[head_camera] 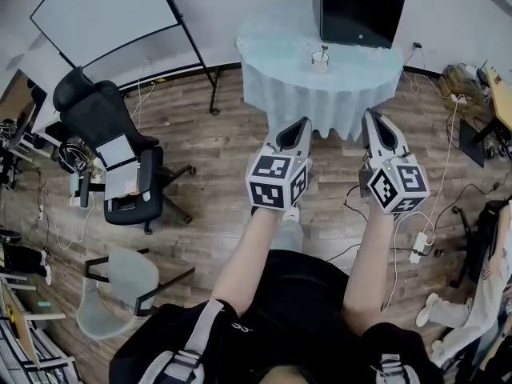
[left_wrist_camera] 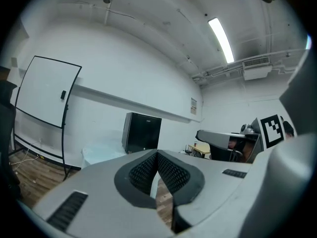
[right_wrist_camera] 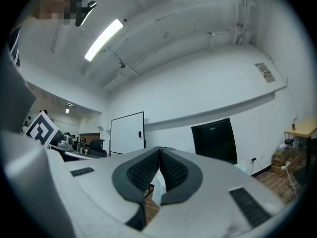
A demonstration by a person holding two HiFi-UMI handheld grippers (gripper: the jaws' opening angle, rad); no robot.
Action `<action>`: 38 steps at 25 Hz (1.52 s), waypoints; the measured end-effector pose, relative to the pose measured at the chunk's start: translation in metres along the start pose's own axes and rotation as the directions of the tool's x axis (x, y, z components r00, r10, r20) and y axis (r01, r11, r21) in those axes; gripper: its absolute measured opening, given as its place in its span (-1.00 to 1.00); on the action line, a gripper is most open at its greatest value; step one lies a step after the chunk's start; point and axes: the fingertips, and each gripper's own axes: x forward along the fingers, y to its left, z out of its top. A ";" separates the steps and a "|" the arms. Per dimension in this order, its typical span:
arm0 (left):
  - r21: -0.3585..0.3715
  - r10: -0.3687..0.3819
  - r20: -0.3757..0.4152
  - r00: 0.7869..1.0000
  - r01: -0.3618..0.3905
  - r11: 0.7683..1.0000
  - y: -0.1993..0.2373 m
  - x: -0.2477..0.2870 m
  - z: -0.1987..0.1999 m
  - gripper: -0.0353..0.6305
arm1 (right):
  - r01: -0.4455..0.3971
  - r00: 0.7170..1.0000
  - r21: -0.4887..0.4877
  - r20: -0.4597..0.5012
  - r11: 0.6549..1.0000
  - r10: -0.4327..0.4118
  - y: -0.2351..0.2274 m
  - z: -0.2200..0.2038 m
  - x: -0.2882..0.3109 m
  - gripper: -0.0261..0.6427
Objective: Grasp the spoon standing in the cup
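**Reach not yet begun: both grippers closed, cup far off on the table**

At the upper left of the head view stands the whiteboard (head_camera: 104,14), with the black office chair (head_camera: 112,146) below it near the left edge; neither concerns you. Your left gripper (head_camera: 302,124) sits just left of centre; its own view shows the ribbed pads pressed together with nothing between them. Above it, at top centre, the round table (head_camera: 272,42) with its pale cloth carries the cup (head_camera: 320,63), and the spoon (head_camera: 323,51) stands up out of it; at this range I cannot tell which way the handle leans. Your right gripper (head_camera: 370,118), just right of centre, is likewise closed and holds nothing. At the top right, the black cabinet (head_camera: 360,6) sits on the table close behind the cup.

I judge you are at the very start; both grippers are well apart from the table. The next move calls for stepping up to it, spreading one gripper's jaws, bringing them either side of the spoon handle above the cup rim, then closing; take care not to knock the cup.
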 end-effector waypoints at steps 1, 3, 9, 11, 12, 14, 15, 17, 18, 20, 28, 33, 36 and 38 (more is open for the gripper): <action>0.008 -0.002 0.012 1.000 0.002 1.000 0.003 0.005 0.004 -0.88 | 0.001 1.000 -0.003 0.009 1.000 -0.001 -0.005 0.002 0.006 -0.92; 0.014 0.004 0.034 0.999 -0.004 1.000 0.013 0.017 0.011 -0.88 | -0.002 1.000 -0.011 0.020 1.000 0.003 -0.011 0.004 0.021 -0.92; 0.034 0.019 0.046 0.999 -0.021 0.999 0.048 0.056 0.019 -0.88 | -0.031 0.999 -0.004 0.030 0.999 0.031 -0.021 -0.008 0.070 -0.92; 0.035 0.016 0.050 0.999 -0.018 0.999 0.056 0.074 0.018 -0.88 | -0.036 0.999 -0.007 0.023 0.999 0.036 -0.032 -0.015 0.085 -0.92; 0.036 0.015 0.048 0.999 -0.016 0.999 0.061 0.084 0.017 -0.88 | -0.033 0.999 -0.004 0.021 0.999 0.033 -0.040 -0.019 0.094 -0.92; 0.044 0.007 0.036 0.999 -0.009 0.999 0.071 0.105 0.013 -0.88 | -0.014 1.000 0.008 0.019 1.000 0.014 -0.056 -0.027 0.108 -0.92; 0.046 0.003 0.032 0.999 -0.004 0.999 0.075 0.114 0.011 -0.88 | -0.004 1.000 0.013 0.016 1.000 0.004 -0.063 -0.032 0.115 -0.92; 0.042 0.001 0.033 0.999 -0.002 0.999 0.086 0.132 0.010 -0.88 | 0.001 1.000 0.016 0.009 1.000 -0.001 -0.073 -0.041 0.131 -0.92; 0.039 0.004 0.033 0.999 -0.005 0.999 0.092 0.140 0.010 -0.88 | -0.003 1.000 0.021 0.007 1.000 0.003 -0.076 -0.045 0.140 -0.92; 0.041 0.003 0.018 1.000 -0.004 0.999 0.103 0.157 0.006 -0.88 | -0.016 1.000 0.047 0.006 0.999 0.016 -0.082 -0.053 0.159 -0.92; 0.021 0.022 -0.067 0.997 -0.021 1.000 0.144 0.216 -0.023 -0.88 | -0.066 0.997 0.150 -0.040 0.986 0.073 -0.095 -0.098 0.222 -0.92; -0.006 -0.005 -0.134 0.991 0.004 1.000 0.156 0.252 -0.048 -0.88 | -0.023 0.995 0.194 -0.094 0.981 0.042 -0.119 -0.128 0.248 -0.92; -0.020 -0.030 -0.158 0.987 0.027 0.999 0.167 0.277 -0.049 -0.88 | -0.010 0.991 0.194 -0.132 0.981 0.037 -0.129 -0.135 0.271 -0.92; -0.030 -0.041 -0.157 0.987 0.036 0.999 0.177 0.296 -0.042 -0.88 | -0.008 0.990 0.177 -0.140 0.984 0.033 -0.135 -0.131 0.290 -0.92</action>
